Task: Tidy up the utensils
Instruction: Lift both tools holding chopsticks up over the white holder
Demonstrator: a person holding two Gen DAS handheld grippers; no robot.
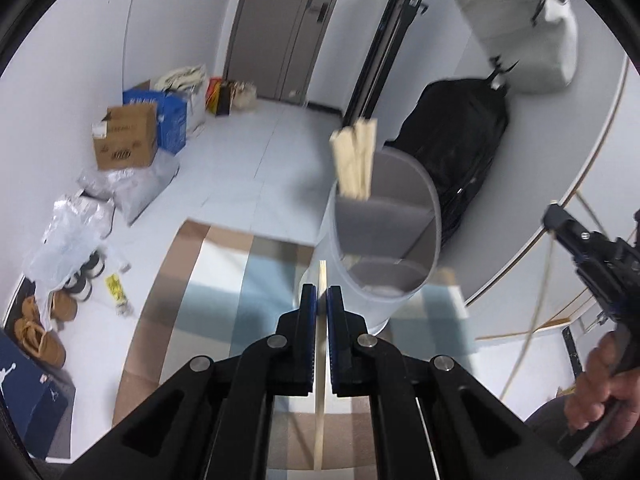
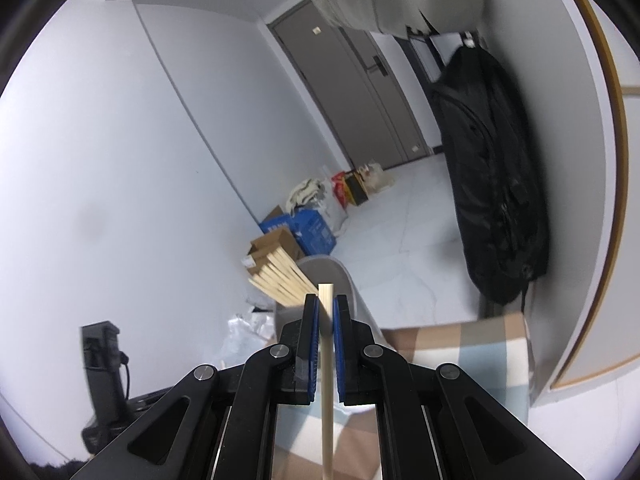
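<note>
**Reader:** Holding anything, or are both tools empty?

**Describer:** Both have something. The left gripper [image 1: 322,300] has its jaws closed on a thin pale wooden chopstick [image 1: 321,360]. The stick passes between the blue pads, with its tip poking just past the fingertips and the rest trailing back under the tool. The right gripper [image 2: 326,308] is clamped the same way on a second chopstick [image 2: 327,380].

**Reader:** Where do they belong?

**Describer:** Probably in the grey cylindrical utensil holder [image 1: 384,232], which stands on a checked cloth [image 1: 224,280] just ahead of the left gripper. Inner walls split it into compartments. A bundle of chopsticks [image 1: 354,160] already leans out of the far compartment.

**Reader:** How would these sticks behave in a grip?

**Describer:** My guess is very light, stiff and smooth. A stick that narrow could pivot or slide between flat pads. Each one is gripped close to one end, so the long free part may swing. A hold nearer the middle would likely be steadier, though an end grip helps when dropping a stick in.

**Reader:** And the hands?

**Describer:** The left tool angles down towards the holder's rim. The right one points more nearly level, with the holder low in its view, behind its fingertips. From the left camera, a hand [image 1: 600,380] grips the right tool's handle at the right edge.
</note>
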